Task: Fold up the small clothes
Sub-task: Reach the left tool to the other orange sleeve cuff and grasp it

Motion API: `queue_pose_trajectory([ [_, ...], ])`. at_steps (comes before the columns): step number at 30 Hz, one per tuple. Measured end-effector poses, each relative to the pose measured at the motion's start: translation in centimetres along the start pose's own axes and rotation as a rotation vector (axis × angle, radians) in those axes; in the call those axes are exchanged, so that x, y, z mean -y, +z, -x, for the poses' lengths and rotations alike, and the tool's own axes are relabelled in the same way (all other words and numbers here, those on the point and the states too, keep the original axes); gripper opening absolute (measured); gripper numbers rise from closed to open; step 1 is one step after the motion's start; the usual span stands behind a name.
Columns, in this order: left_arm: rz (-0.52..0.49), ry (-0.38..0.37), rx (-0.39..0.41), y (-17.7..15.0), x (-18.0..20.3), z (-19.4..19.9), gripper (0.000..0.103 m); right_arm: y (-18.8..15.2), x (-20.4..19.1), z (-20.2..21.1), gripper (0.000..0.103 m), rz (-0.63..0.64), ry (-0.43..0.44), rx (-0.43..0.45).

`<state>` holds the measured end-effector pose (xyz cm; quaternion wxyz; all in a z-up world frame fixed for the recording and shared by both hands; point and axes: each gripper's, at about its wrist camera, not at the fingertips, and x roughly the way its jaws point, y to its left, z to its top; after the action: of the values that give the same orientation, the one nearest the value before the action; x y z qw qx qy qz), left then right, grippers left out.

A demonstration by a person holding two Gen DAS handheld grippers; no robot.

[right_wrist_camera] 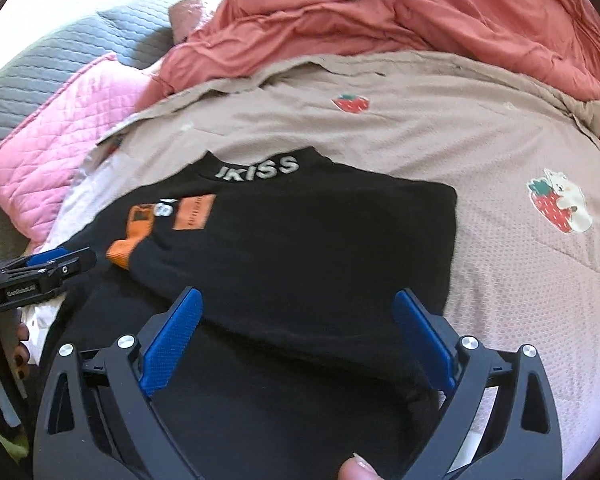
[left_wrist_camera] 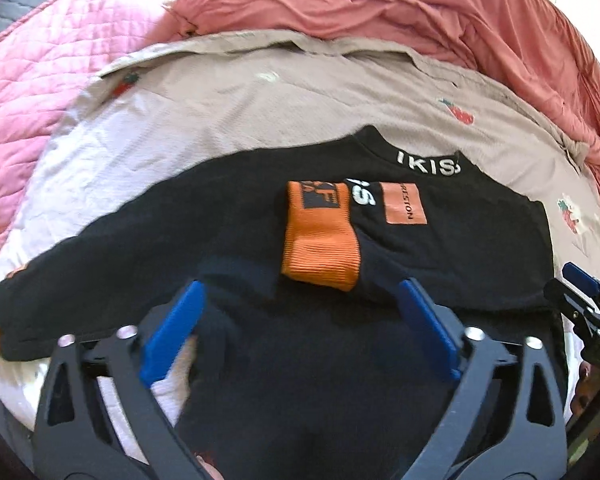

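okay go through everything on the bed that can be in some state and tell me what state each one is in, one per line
black top: lying flat, right sleeve folded across the chest, left sleeve spread out
orange cuff: resting on the chest print
left gripper: open, nothing between its fingers
right gripper: open, nothing between its fingers
beige sheet: spread out, slightly wrinkled
red blanket: bunched up behind the sheet
pink quilt: crumpled at the side

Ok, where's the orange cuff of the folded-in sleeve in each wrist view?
Left wrist: orange cuff lies at picture centre on the black top, just beyond the fingers.
Right wrist: orange cuff sits left of centre, near the other gripper.
Shared landmark: the white collar lettering.
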<state>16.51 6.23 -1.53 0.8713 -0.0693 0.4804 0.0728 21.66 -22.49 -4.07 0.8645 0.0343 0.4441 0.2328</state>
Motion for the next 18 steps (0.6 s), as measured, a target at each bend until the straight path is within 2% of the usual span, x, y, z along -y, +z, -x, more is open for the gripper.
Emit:
queue_pose_trajectory([
  [8,0.046,0.064,0.025,-1.2,-3.5,2.7,0.093,-0.6,-4.0,3.1,0.097,0.141,0.014,0.143],
  [18,0.107,0.113,0.032,-3.4,-8.5,5.0,0.093,-2.5,-7.5,3.8,0.098,0.221,0.027,0.161],
])
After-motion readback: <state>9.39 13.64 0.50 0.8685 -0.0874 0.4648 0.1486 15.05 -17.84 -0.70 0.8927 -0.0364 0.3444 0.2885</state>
